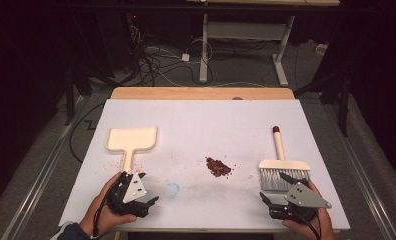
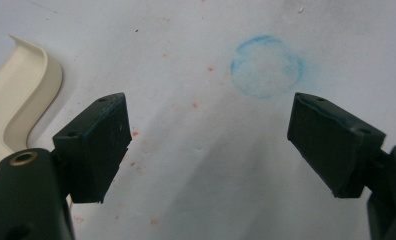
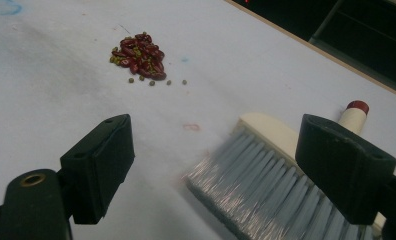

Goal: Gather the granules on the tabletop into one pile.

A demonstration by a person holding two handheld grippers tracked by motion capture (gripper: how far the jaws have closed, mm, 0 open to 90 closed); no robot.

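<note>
The pile of red and green beans [image 1: 218,167] lies mid-table. Left of it, the left gripper [image 1: 142,189] hovers wide open and empty just below the cream dustpan [image 1: 131,139]. Right of the pile, the right gripper [image 1: 277,187], jaws also spread and empty, hangs over the hand brush [image 1: 282,167] bristles.

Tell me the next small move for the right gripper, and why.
Probably ease the right gripper forward and close on the brush: its jaws stand open and empty beside the bristles, and the bean pile lies unswept.
</note>
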